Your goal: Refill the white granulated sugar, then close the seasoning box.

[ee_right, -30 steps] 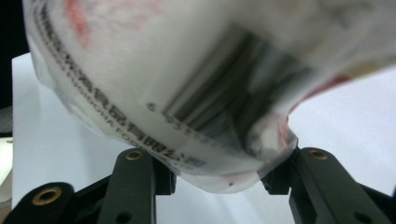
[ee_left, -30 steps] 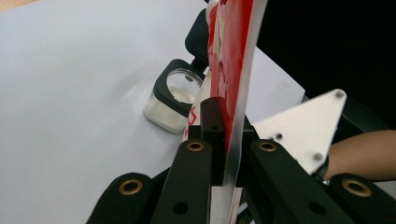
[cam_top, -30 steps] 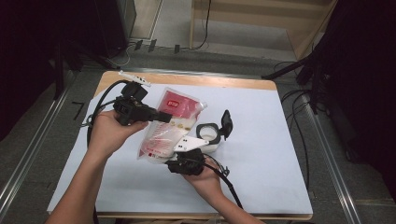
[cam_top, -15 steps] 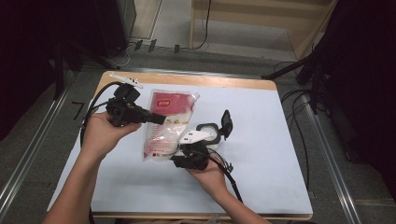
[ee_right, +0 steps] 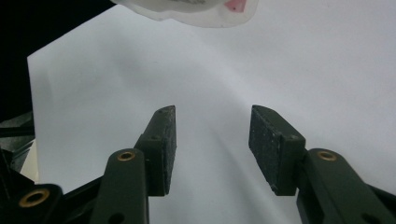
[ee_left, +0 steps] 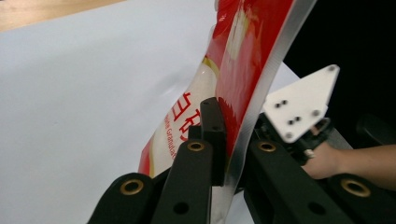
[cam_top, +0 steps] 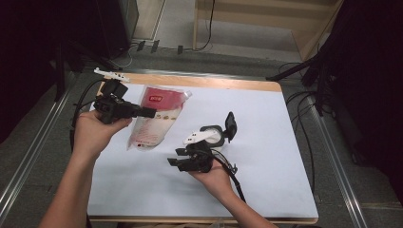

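A red and white pouch (cam_top: pixel 157 121) lies tilted on the white table sheet (cam_top: pixel 266 142), its top edge lifted. My left gripper (cam_top: pixel 149 112) is shut on that top edge; in the left gripper view the jaws (ee_left: pixel 231 126) pinch the pouch's sealed rim (ee_left: pixel 243 60). My right gripper (cam_top: pixel 175 156) sits to the right of the pouch, apart from it. Its jaws have just been opening and stand open (ee_right: pixel 212 135) with only bare sheet between them. The pouch's lower corner (ee_right: pixel 196 9) hangs beyond its fingertips.
A small white clip (cam_top: pixel 111 74) lies at the table's far left corner. The wooden table edge (cam_top: pixel 228 83) runs along the back. Dark cables (cam_top: pixel 304 109) trail off the right side. Bare sheet stretches across the right half and the front.
My left hand has carried the pouch leftward, away from the right gripper. The right gripper stayed near the middle and now has a gap between it and the pouch.
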The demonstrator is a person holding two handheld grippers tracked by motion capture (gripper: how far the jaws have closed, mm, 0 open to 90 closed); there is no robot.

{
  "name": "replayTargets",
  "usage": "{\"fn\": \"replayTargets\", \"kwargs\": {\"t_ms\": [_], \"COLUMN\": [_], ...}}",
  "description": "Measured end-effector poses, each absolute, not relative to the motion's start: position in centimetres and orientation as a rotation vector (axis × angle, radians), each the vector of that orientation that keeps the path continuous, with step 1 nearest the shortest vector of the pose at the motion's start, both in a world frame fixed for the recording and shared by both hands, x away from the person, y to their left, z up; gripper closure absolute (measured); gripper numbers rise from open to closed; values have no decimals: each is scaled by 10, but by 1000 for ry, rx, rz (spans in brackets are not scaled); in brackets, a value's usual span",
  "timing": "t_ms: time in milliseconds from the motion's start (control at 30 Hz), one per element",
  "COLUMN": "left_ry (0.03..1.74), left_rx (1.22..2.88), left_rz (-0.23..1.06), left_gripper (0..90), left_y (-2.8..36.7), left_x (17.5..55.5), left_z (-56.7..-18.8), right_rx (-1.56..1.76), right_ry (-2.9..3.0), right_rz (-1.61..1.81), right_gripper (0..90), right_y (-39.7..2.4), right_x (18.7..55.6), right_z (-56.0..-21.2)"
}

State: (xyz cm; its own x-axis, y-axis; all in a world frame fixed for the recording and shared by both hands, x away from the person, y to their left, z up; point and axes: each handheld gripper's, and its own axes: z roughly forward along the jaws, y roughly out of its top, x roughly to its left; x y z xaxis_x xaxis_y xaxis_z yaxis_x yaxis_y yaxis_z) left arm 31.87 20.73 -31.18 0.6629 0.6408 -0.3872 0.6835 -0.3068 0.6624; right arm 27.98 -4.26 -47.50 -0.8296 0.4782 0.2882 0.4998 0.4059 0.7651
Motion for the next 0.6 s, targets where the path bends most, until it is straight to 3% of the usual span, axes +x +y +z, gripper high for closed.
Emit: {"fn": "replayTargets", "kwargs": {"t_ms": [600], "left_ry": [1032], "left_rx": [2042], "left_rz": [2], "left_gripper": [900], "left_y": [202], "left_x": [352], "left_z": [-350], "right_rx": [-891], "right_ry": [-2608], "right_rz": [-1443], "right_gripper": [516], "right_y": [-49], "right_x": [281], "right_z": [-472]}}
